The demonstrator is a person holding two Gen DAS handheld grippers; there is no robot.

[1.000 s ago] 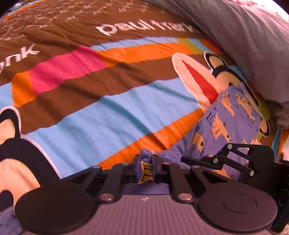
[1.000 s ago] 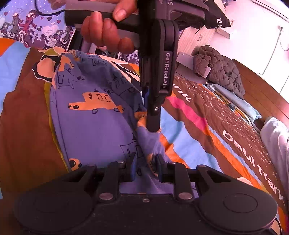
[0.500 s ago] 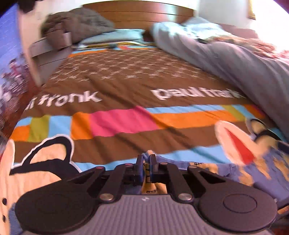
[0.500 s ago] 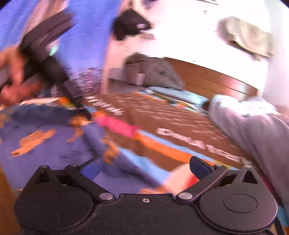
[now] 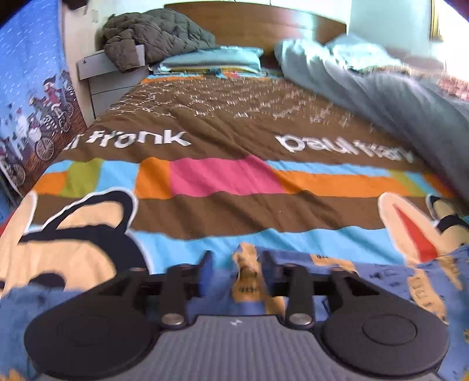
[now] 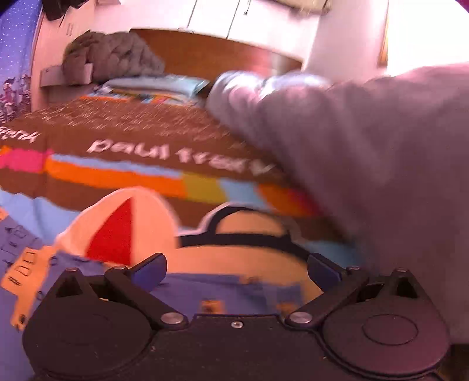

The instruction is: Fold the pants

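Item: pants (image 5: pixel 331 263), blue-violet child's garment printed with orange vehicles. Location: near end of the bed (image 5: pixel 222 140), lying on the striped cartoon bedspread (image 5: pixel 228 178), directly under and ahead of both grippers. In the left wrist view the cloth spreads from the centre toward the near right; in the right wrist view it fills the near left and runs under the tool.

Left gripper (image 5: pixel 236 265): jaws opening, part-way apart. A raised ridge of the pants stands between them, the pads no longer pressing on it.

Right gripper (image 6: pixel 236 268): jaws spread wide, nothing between them; the pants lie flat below. This view is blurred.

Surroundings: grey duvet (image 5: pixel 395 96) heaped along the right side of the bed; pale blue pillow (image 5: pixel 211 60) and quilted olive jacket (image 5: pixel 152 35) at the far end by the wooden headboard (image 5: pixel 249 17).

Progress, as judged: one fold seems to have just been laid and the cloth let go. The full outline of the garment is out of view, so how many folds are in place cannot be told. Likely remaining: smoothing the raised ridge, and perhaps another fold to make a compact bundle.
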